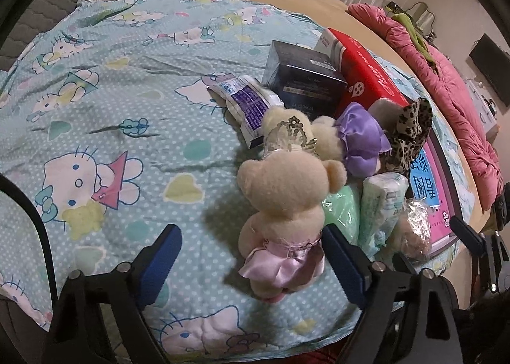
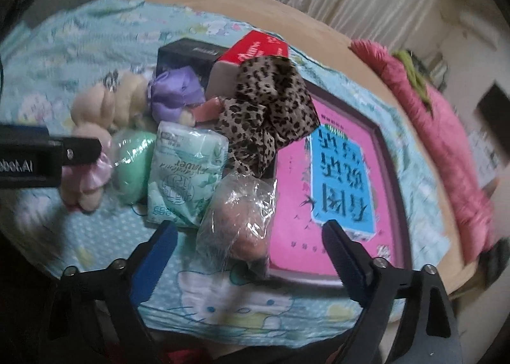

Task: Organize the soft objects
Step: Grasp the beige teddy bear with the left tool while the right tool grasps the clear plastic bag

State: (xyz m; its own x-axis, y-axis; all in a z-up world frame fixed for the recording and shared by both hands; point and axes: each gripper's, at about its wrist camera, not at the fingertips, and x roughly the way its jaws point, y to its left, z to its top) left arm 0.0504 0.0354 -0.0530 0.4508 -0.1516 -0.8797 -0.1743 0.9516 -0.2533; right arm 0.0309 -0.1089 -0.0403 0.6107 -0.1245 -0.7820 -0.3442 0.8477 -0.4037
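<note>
Left hand-held gripper (image 1: pixel 251 255), jaws apart, straddles the cream teddy bear (image 1: pixel 283 201) lying on the bed's cartoon-print sheet (image 1: pixel 105 102). Right hand-held gripper (image 2: pixel 250 247), jaws apart, hovers at the plastic-wrapped toy (image 2: pixel 242 220) beside the pink book (image 2: pixel 338 185).

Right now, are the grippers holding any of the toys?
No, nothing is held. The left gripper is open around the teddy bear at its pink skirt, pads not touching. The right gripper is open around the plastic-wrapped toy.
</note>
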